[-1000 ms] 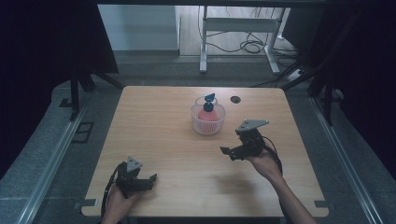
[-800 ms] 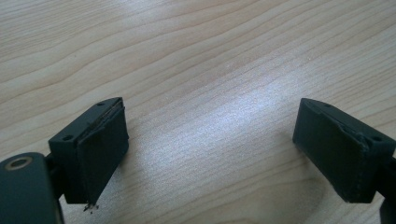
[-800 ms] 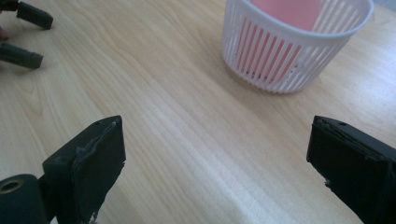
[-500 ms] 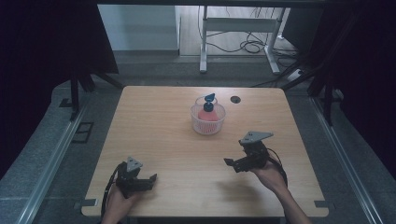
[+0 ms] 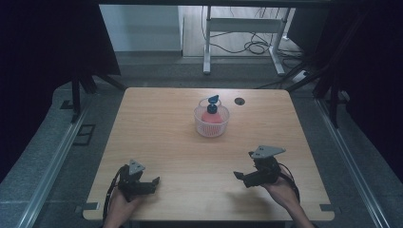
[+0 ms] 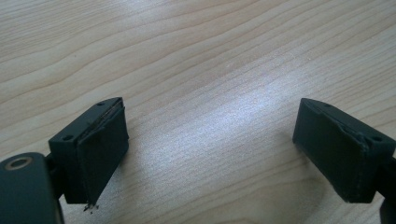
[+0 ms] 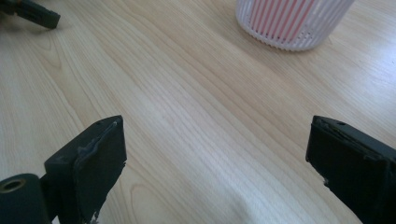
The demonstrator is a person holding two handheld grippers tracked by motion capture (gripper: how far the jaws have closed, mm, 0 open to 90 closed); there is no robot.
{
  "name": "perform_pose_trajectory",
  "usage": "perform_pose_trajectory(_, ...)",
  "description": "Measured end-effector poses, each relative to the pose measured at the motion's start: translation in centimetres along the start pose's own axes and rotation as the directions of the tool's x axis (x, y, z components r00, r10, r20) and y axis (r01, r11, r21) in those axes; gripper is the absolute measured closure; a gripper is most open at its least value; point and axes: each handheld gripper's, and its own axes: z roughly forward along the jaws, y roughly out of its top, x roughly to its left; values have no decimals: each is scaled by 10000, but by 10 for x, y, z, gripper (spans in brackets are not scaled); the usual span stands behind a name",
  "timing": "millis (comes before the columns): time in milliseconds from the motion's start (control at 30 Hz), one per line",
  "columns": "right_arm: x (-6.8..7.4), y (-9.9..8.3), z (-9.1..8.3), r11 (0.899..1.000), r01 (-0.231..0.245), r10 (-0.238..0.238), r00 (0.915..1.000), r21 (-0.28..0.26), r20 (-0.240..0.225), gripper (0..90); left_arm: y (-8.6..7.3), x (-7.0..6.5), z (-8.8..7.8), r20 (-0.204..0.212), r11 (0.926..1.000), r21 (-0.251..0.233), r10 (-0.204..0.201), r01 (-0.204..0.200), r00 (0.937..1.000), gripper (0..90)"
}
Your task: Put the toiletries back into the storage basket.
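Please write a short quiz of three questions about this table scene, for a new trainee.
1. True or false: the left gripper is holding the bottle.
2. Where does the bottle stand? A. inside the white basket B. flat on the table C. on the floor
3. Fill in: the jaws of the right gripper stand ____.

Key: 1. false, its jaws are open over bare wood. 2. A. 3. open.

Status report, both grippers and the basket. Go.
Left gripper open, empty, low at near table edge. Right gripper open, empty, clear of basket. White slotted plastic basket mid-table, red bottle with blue cap upright inside. Wooden table between unobstructed.
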Motion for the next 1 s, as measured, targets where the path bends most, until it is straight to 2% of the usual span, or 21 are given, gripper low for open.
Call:
perform_pose_trajectory(467, 2, -28, -18, 9997, -235, 237, 9987, -38, 454, 51, 0, 0, 0, 4, 10000, 7, 16, -16, 10000, 101)
perform_pose_trajectory(833, -3, -54, -20, 9979, -652, 647, 9954, 40, 702, 51, 0, 0, 0, 4, 10000, 7, 59, -59, 10000, 101)
perform_pose_trajectory(1000, -4, -64, -17, 9959, -906, 900, 9939, 71, 632, 51, 0, 0, 0, 6, 10000, 2, 53, -53, 10000, 101)
